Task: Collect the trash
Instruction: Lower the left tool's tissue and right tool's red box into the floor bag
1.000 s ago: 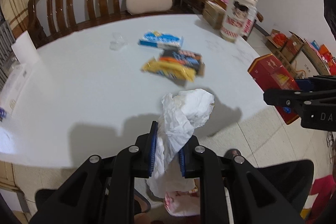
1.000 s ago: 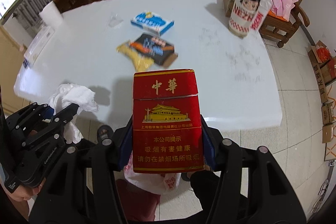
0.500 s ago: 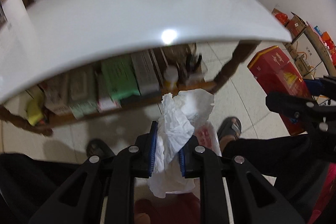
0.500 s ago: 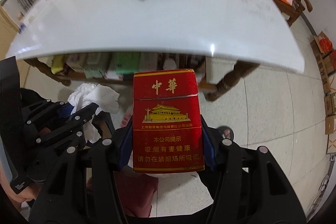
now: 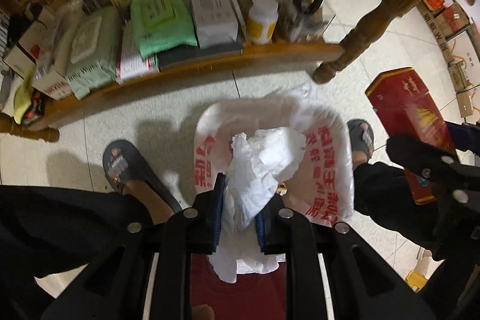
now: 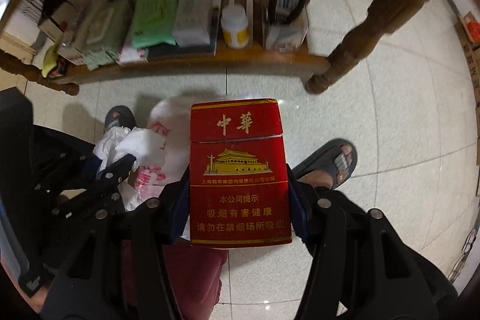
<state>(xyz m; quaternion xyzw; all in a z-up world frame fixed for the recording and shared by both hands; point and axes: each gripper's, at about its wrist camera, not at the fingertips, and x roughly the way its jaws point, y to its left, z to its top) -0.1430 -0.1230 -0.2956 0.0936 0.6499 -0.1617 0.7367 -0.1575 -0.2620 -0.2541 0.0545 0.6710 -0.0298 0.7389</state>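
**Both tools loaded, pointing down at the bag on the floor**

The left tool point(image 5: 240, 206) points straight down and is clamped on a crumpled white tissue point(image 5: 264, 158), whose loose end bulges out past the blue pads. Directly below the tissue lies the open mouth of a white plastic bag with red printing point(image 5: 327, 146), standing on the tiled floor point(image 5: 144, 116) between the person's two feet in dark slippers point(image 5: 126, 164).

The right tool point(image 6: 238, 197) also points down and grips a red cigarette pack point(image 6: 237, 167) by its two long sides, front face toward the camera, lid closed. In the right wrist view the pack hangs just to the right of the bag point(image 6: 168, 122), not over its mouth; the left tool and its tissue show at the left of that view.

Beyond the bag is the table's lower wooden shelf point(image 5: 210, 62), crowded with green wipe packs, boxes and a white bottle with a yellow label point(image 5: 262, 20). A turned table leg point(image 5: 360, 41) stands at the right.
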